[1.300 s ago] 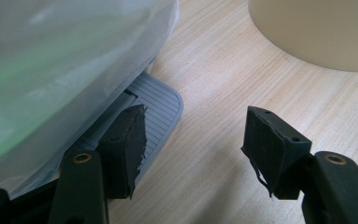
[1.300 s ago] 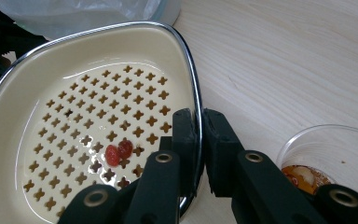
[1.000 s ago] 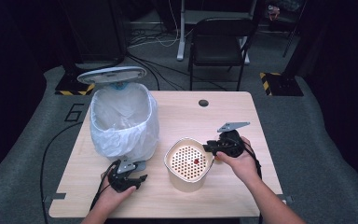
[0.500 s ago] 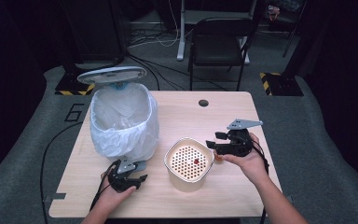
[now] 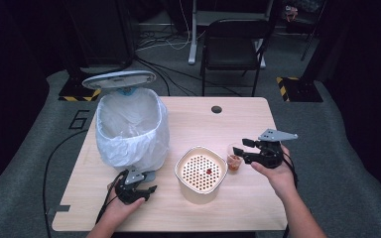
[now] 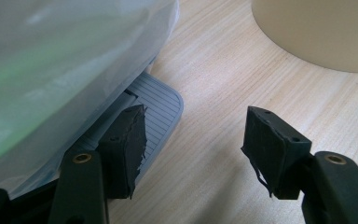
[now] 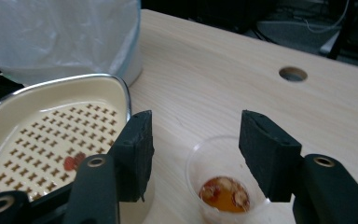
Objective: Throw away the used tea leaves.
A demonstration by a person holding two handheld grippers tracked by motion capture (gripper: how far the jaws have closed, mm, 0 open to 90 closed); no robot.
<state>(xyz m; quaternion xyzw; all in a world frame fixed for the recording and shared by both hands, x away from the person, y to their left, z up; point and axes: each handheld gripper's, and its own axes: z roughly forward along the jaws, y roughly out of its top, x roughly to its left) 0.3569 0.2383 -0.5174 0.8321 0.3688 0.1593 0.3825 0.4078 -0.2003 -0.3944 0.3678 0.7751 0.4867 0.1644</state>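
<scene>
Light wood-grain table (image 5: 198,119) in a dark room: right gripper (image 5: 246,149) released, jaws spread, with a clear plastic cup (image 5: 234,158) of orange liquid and food scraps standing between and just ahead of them. Cream strainer basket (image 5: 201,173) sits immediately to that gripper's left; left gripper (image 6: 193,140) also released, holding nothing, one jaw beside the pedal (image 6: 156,109) of the bag-lined bin (image 5: 129,126)

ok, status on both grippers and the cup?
Right gripper open, jaws either side of the clear cup. Left gripper open by bin pedal. Strainer tub close beside cup.
</scene>
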